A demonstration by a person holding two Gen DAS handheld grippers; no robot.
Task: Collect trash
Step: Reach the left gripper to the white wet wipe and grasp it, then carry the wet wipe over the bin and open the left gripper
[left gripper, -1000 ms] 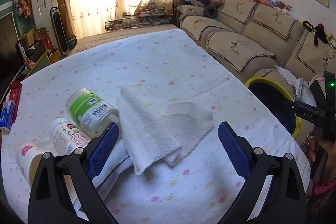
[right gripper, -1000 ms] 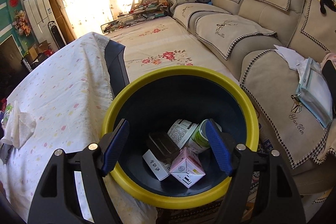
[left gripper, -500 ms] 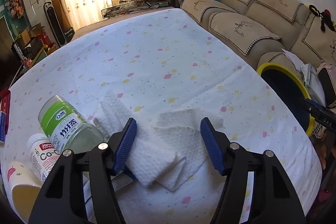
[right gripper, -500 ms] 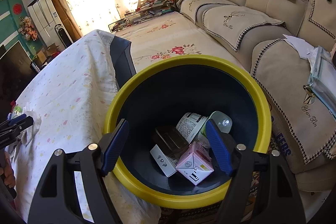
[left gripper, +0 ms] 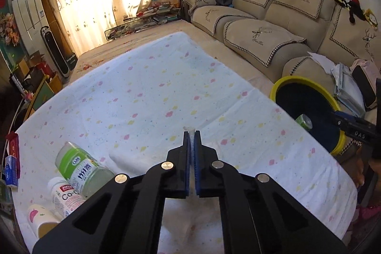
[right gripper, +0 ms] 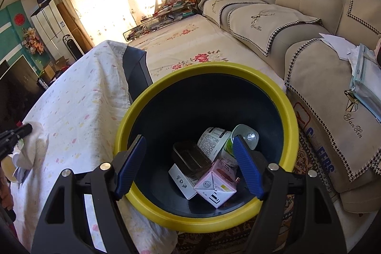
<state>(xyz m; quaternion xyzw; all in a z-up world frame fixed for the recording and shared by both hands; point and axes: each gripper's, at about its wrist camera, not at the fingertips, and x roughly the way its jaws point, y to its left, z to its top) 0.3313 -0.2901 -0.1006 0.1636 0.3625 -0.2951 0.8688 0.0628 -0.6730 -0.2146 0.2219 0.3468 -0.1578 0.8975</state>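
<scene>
My left gripper (left gripper: 192,135) is shut on a white paper towel (left gripper: 133,160) that lies on the dotted tablecloth (left gripper: 147,99); a bit of the towel pokes out between the blue pads. The towel hangs from that gripper in the right wrist view (right gripper: 33,144). My right gripper (right gripper: 190,163) is open and empty over the yellow-rimmed dark bin (right gripper: 166,101), which holds a pink carton (right gripper: 215,183), a white box, a black tray and a bottle. The bin also shows in the left wrist view (left gripper: 279,85) beside the table's right edge.
On the table's left stand a green-labelled bottle (left gripper: 81,168), a white supplement bottle (left gripper: 64,194) and a small white cup (left gripper: 39,218). A beige sofa (left gripper: 273,23) with papers on it lies behind the bin. A floral rug (right gripper: 190,44) covers the floor.
My left gripper has closed from wide open onto the paper towel and bunched it up. My right gripper stays open over the bin, which has shifted slightly in view.
</scene>
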